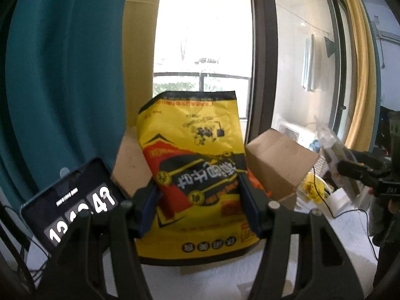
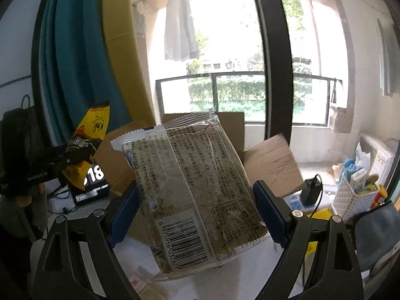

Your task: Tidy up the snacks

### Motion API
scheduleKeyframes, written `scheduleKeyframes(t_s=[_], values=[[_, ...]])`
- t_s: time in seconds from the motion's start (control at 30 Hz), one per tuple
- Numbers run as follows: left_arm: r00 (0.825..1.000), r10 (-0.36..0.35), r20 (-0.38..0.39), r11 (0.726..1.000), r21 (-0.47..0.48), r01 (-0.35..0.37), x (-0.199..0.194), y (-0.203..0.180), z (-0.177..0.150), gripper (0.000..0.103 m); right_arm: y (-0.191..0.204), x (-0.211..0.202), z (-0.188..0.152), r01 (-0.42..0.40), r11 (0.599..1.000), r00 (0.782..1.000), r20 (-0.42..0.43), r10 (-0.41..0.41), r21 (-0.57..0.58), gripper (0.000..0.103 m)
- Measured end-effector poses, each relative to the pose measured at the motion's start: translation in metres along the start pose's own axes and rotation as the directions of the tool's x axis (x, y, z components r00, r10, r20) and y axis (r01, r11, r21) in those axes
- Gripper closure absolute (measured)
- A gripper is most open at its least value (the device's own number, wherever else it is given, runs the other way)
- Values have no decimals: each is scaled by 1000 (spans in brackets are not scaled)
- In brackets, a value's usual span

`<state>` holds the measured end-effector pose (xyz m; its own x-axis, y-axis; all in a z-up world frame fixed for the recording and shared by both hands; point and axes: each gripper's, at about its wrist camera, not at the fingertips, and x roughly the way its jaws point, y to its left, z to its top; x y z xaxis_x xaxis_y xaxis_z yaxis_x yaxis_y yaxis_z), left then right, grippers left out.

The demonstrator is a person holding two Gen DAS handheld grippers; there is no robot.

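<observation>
On my left, the left gripper (image 1: pixel 200 195) has its blue pads clamped on the yellow snack bag (image 1: pixel 197 165), lifted in front of the open cardboard box (image 1: pixel 277 165). Right of it, my right gripper (image 2: pixel 197 200) pinches the clear snack packet (image 2: pixel 195 190), raised before the same box.

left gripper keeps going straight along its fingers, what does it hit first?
Likely the open cardboard box just behind the yellow snack bag that the left gripper holds; depth is unclear, window glass beyond.
</observation>
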<state>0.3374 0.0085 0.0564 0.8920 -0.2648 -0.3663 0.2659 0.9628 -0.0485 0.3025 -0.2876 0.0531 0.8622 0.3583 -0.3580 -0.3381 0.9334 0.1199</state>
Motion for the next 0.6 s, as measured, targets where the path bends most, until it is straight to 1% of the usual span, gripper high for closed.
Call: scheduleKeyframes(t_s=[0.13, 0.33, 0.4, 0.47, 0.57, 0.6], values=[[1000, 3, -1, 1000, 8, -3, 19, 2, 9, 42, -15, 0, 8, 24, 1000, 999, 27, -24, 21, 12], [1000, 2, -3, 1000, 0, -2, 48, -5, 16, 41, -30, 5, 12, 52, 998, 998, 34, -54, 46, 12], [1000, -6, -17, 1000, -1, 6, 60, -9, 17, 41, -33, 7, 13, 61, 997, 997, 35, -63, 49, 12], [999, -4, -39, 1000, -10, 4, 74, -9, 16, 38, -36, 8, 14, 71, 996, 997, 34, -73, 52, 12], [998, -4, -65, 1000, -18, 2, 90, -10, 16, 28, -40, 12, 16, 83, 994, 996, 32, -85, 66, 12], [998, -1, -69, 1000, -13, 0, 94, -11, 15, 17, -41, 13, 17, 86, 994, 996, 32, -88, 71, 12]])
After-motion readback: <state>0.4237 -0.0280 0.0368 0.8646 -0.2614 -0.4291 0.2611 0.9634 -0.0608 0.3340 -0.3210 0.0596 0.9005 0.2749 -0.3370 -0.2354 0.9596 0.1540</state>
